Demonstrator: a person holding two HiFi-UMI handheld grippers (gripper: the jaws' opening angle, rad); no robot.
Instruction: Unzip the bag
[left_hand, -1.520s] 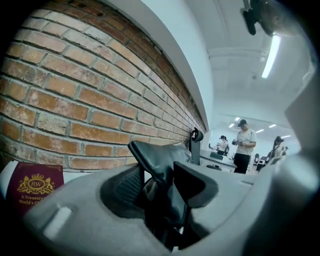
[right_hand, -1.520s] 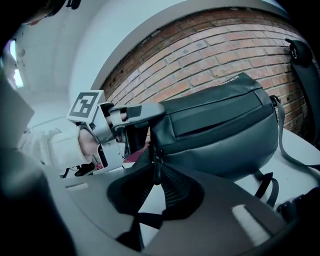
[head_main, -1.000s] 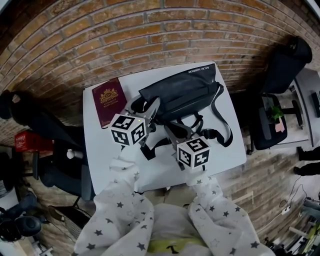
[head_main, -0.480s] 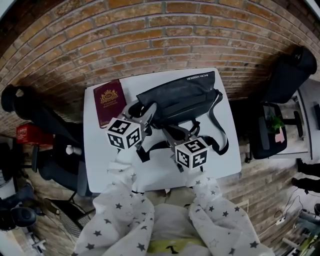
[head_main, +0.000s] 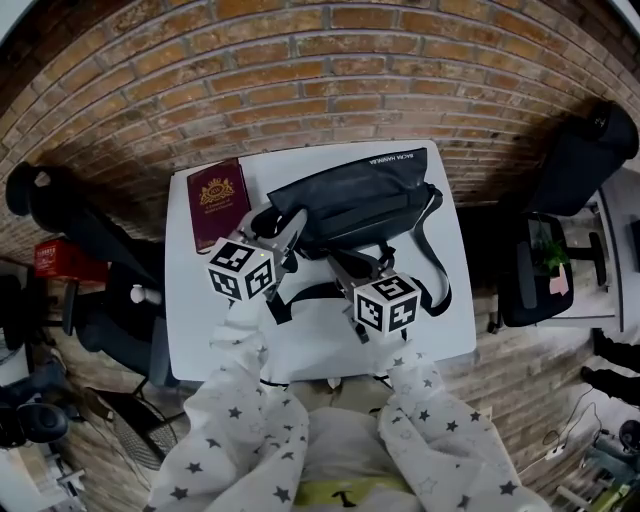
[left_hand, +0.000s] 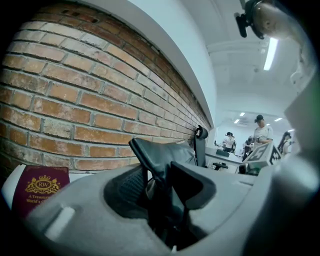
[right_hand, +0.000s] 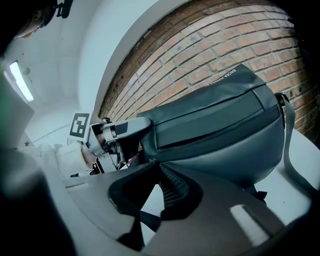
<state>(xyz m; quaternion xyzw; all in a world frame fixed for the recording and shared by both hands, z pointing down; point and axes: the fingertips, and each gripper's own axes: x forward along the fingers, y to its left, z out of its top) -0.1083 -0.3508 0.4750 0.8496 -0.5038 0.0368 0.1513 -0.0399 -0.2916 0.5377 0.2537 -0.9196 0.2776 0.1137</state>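
Observation:
A black shoulder bag lies on the white table. My left gripper is at the bag's left end. In the left gripper view a fold of the bag stands between the jaws, which have just been closing and now clamp it. My right gripper reaches the bag's near edge. In the right gripper view its tips meet on a small zipper pull at the bag's seam, which is mostly hidden. The jaws have closed further.
A maroon passport lies on the table left of the bag. The bag's strap loops down on the right. A brick wall runs behind the table. Office chairs stand to the right.
The head view has shifted slightly. Both grippers keep their places at the bag, and the bag has not moved.

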